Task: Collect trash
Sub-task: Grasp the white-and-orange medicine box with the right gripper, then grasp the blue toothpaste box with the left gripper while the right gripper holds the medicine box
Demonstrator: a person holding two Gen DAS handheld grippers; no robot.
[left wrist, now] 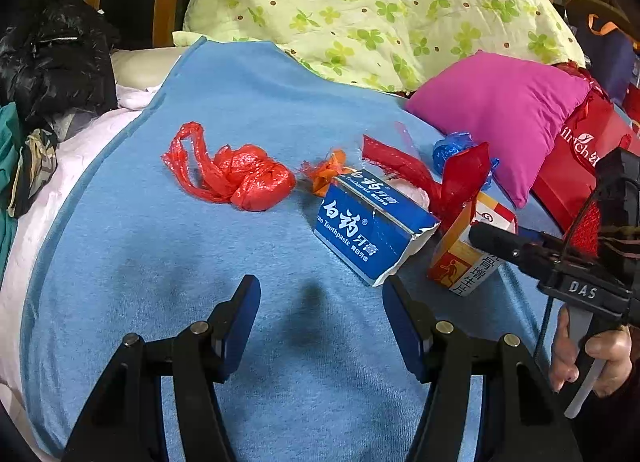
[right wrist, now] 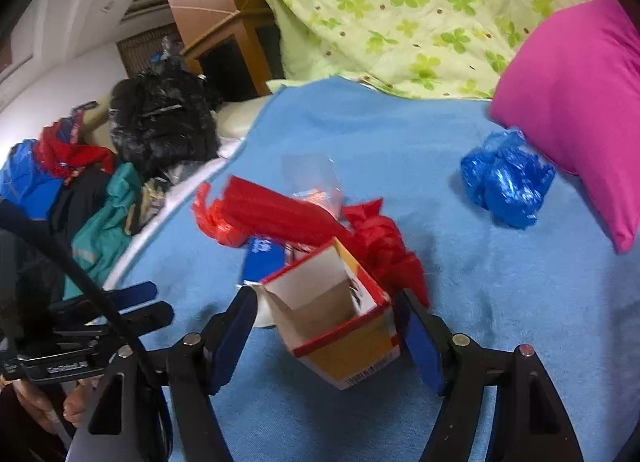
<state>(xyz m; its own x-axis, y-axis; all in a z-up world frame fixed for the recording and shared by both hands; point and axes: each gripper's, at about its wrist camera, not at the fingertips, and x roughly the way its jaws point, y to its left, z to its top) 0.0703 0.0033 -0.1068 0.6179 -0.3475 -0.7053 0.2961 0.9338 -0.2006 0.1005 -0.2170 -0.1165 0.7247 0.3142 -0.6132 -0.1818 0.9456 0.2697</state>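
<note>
Blue blanket (right wrist: 500,302); jaws astride carton (right wrist: 340,326)

The right tongs (right wrist: 326,328) are standing around an open red-and-yellow carton (right wrist: 340,326) on the blue blanket (right wrist: 500,302). A blue plastic bag (right wrist: 506,178) is lying far right, beside the pink pillow (right wrist: 580,102).

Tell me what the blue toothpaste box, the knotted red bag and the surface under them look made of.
Toothpaste box: printed, slightly glossy cardboard; its torn end shows a white edge. Knotted red bag: thin, shiny plastic film, crinkled and translucent. Blue surface: soft matte fabric, probably a fleece or terry blanket.
</note>
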